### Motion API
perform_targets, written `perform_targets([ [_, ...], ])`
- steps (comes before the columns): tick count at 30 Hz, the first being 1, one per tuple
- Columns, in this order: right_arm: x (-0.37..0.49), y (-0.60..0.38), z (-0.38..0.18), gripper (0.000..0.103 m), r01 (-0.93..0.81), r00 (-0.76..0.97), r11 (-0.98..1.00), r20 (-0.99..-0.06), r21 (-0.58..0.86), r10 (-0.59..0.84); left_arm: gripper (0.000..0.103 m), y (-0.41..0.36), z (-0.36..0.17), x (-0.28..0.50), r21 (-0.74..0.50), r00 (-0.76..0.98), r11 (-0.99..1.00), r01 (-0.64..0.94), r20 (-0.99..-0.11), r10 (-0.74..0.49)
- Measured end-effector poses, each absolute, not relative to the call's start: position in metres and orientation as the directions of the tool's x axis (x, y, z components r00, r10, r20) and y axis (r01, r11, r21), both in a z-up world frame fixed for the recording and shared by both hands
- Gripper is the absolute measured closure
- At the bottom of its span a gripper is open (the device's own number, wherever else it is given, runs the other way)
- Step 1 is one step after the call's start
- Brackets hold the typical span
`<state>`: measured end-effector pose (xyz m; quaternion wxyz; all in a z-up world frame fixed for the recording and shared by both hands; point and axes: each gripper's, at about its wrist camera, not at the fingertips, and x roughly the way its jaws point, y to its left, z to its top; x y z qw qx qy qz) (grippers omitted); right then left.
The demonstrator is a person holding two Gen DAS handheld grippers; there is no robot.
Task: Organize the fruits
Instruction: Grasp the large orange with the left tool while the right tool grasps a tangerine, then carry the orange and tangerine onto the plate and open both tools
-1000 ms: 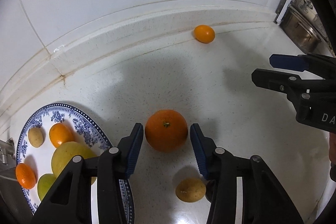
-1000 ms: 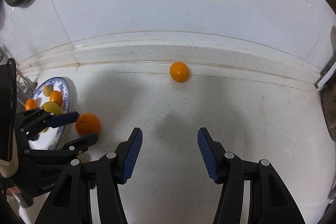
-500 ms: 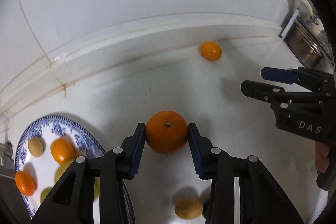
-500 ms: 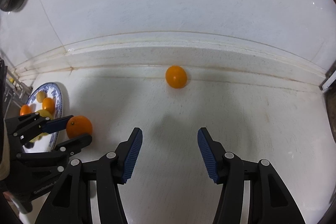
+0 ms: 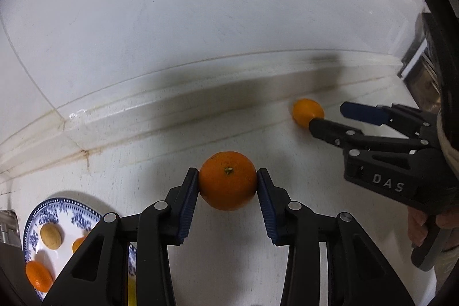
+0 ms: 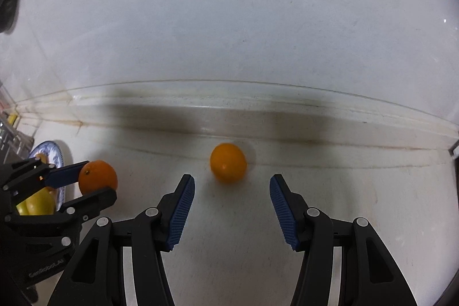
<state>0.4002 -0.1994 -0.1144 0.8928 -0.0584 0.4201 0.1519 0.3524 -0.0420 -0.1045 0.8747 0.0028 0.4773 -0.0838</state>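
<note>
My left gripper [image 5: 228,184] is shut on a large orange [image 5: 227,185], its blue pads pressed against both sides; the right wrist view shows this orange [image 6: 99,177] held above the counter. A smaller orange fruit [image 6: 228,165] lies on the white counter near the back ledge, just ahead of my right gripper [image 6: 232,191], which stands open with nothing between its fingers. From the left wrist view the right gripper [image 5: 327,116] reaches that small fruit [image 5: 306,112]. A blue-patterned plate [image 5: 57,208] at the lower left holds several small fruits.
A white wall and raised ledge [image 6: 229,105] bound the counter at the back. A metal item [image 5: 421,76] stands at the far right edge. A metal rack [image 6: 11,134] stands left of the plate. A hand [image 5: 421,225] holds the right gripper's handle.
My left gripper closed on the large orange and lifted it off the counter. The right gripper moved forward toward the small orange fruit, which now lies just ahead of its fingertips.
</note>
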Motion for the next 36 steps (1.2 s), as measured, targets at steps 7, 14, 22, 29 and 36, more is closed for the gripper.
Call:
perform_targets([
  [7, 0.417, -0.195, -0.125, 0.049, -0.326, 0.580, 0.945, -0.783, 0.030, 0.225, 0.063, -0.042, -0.106, 0.365, -0.075, 0.537, 0.988, 0.133, -0.833, -0.136],
  [14, 0.417, -0.193, -0.128, 0.069, -0.335, 0.578, 0.941, -0.780, 0.039, 0.238, 0.063, -0.045, -0.103, 0.365, -0.075, 0.548, 0.989, 0.128, -0.825, -0.134],
  [22, 0.389, -0.196, -0.116, 0.070, -0.345, 0.603, 0.937, -0.751, 0.056, 0.267, 0.063, -0.046, -0.089, 0.347, -0.069, 0.588, 0.989, 0.132, -0.798, -0.134],
  [29, 0.364, -0.208, -0.095, 0.070, -0.354, 0.634, 0.934, -0.722, 0.050, 0.279, 0.063, -0.046, -0.074, 0.316, -0.048, 0.629, 0.988, 0.146, -0.767, -0.130],
  [36, 0.323, -0.210, -0.074, 0.070, -0.372, 0.659, 0.927, -0.690, 0.046, 0.299, 0.063, -0.029, -0.057, 0.282, -0.037, 0.667, 0.989, 0.146, -0.735, -0.126],
])
